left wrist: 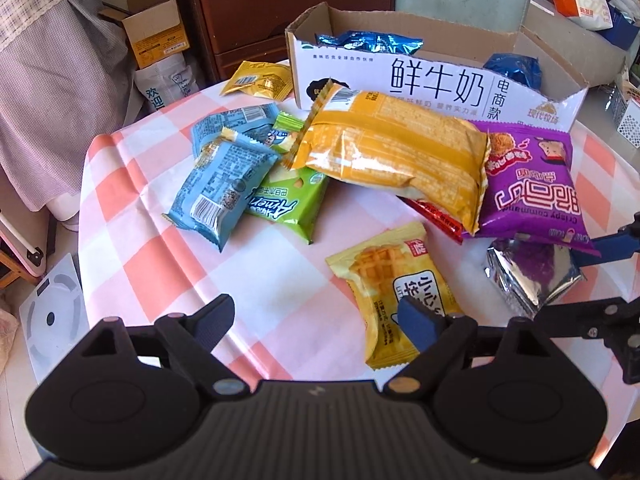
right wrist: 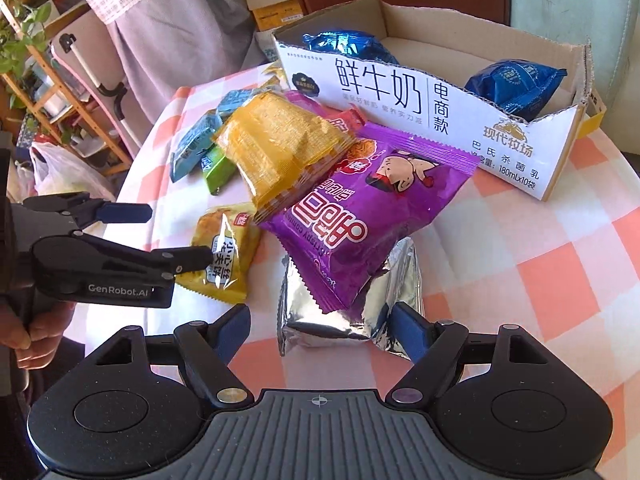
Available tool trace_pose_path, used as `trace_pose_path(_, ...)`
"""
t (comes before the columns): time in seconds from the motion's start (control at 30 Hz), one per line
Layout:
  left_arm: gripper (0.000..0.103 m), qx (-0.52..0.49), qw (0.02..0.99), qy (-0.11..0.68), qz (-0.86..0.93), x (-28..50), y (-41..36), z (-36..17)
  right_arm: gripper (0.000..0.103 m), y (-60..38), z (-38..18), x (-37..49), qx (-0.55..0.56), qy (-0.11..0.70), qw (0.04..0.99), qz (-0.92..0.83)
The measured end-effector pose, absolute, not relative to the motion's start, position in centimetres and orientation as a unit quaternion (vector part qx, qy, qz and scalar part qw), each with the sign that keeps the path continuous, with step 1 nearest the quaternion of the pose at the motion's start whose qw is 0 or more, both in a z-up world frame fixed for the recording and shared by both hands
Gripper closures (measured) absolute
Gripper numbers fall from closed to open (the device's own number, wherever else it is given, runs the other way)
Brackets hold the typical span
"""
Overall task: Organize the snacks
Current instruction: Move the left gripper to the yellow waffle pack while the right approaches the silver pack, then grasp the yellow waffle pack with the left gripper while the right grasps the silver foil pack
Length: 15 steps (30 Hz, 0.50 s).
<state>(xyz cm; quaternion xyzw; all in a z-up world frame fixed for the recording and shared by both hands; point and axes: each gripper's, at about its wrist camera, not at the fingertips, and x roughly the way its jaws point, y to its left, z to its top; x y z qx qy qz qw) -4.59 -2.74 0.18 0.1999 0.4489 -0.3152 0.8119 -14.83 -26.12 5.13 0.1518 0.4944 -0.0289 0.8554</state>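
My left gripper (left wrist: 316, 320) hangs open over the checked tablecloth (left wrist: 160, 260), its right fingertip over a yellow waffle packet (left wrist: 384, 280). In the right wrist view my right gripper (right wrist: 322, 328) stands open around a silver foil packet (right wrist: 344, 316); the right pad touches it and the left pad is apart from it. A purple crisp bag (right wrist: 360, 216) lies on the silver packet, and a big yellow bag (right wrist: 280, 148) leans on the purple one. Behind them a white milk carton box (right wrist: 400, 96) holds two blue packets (right wrist: 344, 46) (right wrist: 516, 84). The left gripper (right wrist: 168, 236) also shows beside the waffle packet (right wrist: 224, 256).
Light blue packets (left wrist: 220, 188), a green packet (left wrist: 288, 204), a red packet (left wrist: 436, 216) and a small yellow sachet (left wrist: 256, 80) lie on the round table. A scale (left wrist: 52, 316) and cardboard boxes (left wrist: 156, 28) sit on the floor at the left. A person's hand (right wrist: 36, 336) grips the left tool.
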Motion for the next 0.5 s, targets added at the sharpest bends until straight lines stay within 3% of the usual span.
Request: trace_pose_path(0.5, 0.011, 0.187, 0.803, 0.452, -0.341, -5.1, -5.4, -0.8, 0.017, -26.0, 3.9, -14.6, 0.144, 0.49, 0.855, -0.092)
